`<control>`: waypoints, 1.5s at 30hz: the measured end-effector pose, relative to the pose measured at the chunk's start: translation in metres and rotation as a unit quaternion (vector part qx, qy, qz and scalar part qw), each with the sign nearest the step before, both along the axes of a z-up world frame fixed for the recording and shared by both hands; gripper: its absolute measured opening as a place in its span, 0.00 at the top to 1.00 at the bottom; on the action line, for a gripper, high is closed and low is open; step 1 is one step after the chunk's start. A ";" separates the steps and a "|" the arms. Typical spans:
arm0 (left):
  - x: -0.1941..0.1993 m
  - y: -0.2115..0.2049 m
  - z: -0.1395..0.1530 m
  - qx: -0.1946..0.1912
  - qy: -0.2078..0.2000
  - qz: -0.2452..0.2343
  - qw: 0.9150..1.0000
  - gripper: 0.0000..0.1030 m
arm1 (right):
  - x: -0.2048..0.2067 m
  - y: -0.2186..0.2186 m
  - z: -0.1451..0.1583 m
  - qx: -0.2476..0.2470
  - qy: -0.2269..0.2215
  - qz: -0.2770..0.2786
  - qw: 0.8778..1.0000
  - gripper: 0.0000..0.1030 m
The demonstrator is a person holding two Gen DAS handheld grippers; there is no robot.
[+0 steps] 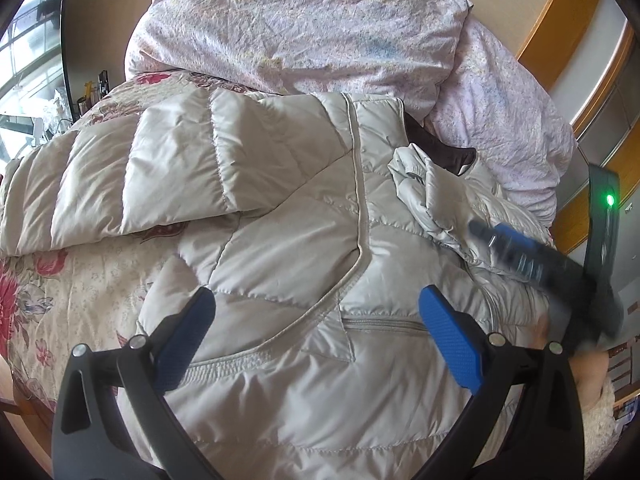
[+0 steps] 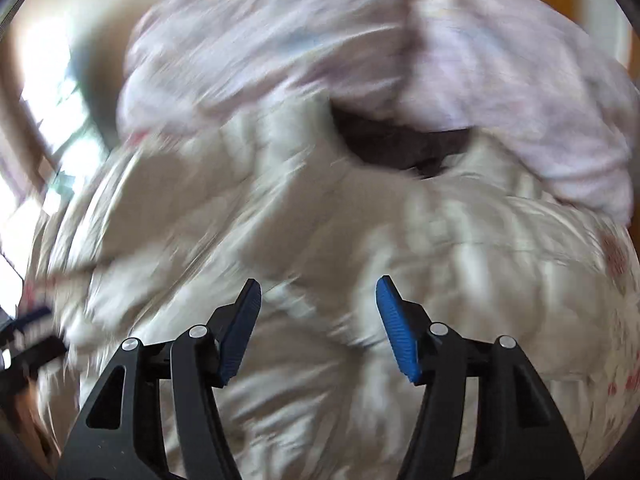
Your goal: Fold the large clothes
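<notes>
A: While the left wrist view is sharp, tell me where the garment lies.

B: The puffer jacket [image 1: 288, 216] fills the centre of the frame, spread on a bed with a floral bedspread [image 1: 52, 312] showing at lower left. One sleeve [image 1: 132, 184] stretches toward the left edge. A pale duvet [image 1: 304, 28] is heaped across the top, touching the jacket's collar end.

A: And the left tool [image 1: 316, 320]?

B: Spread wide at the bottom of the frame, nothing between its blue pads, hovering over the pocket zip [image 1: 384, 324]. At right, the right tool [image 1: 516, 248] is a blur above the bunched fabric by the collar.

A: The right wrist view?

B: Heavily smeared. The right tool [image 2: 318, 320] sits at bottom centre, its pads apart, and they grip nothing. The jacket [image 2: 320, 240] lies beneath, the dark lining [image 2: 400, 148] at upper centre.

A: What might go wrong?

B: I'd judge the slick, puffy shell could slide out of a shallow pinch, and the sleeve could spring open. The duvet crowding the collar may get caught in a fold.
</notes>
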State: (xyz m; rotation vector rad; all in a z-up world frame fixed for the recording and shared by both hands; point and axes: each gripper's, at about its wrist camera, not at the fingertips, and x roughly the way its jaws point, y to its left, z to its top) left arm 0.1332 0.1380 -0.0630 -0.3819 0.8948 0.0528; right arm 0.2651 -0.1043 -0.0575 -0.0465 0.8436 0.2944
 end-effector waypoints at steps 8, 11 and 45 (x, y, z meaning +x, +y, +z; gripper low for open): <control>-0.004 0.011 0.004 0.010 -0.003 0.017 1.000 0.02 | 0.058 0.004 -0.053 -0.080 0.063 -0.093 0.990 0.34; -0.005 0.018 0.005 0.011 -0.001 0.025 1.000 0.02 | 0.058 0.013 -0.059 -0.104 0.051 -0.102 0.988 0.34; -0.040 0.239 -0.060 -0.125 0.034 0.318 0.939 0.32 | 0.056 0.005 -0.058 -0.073 0.040 -0.103 0.991 0.31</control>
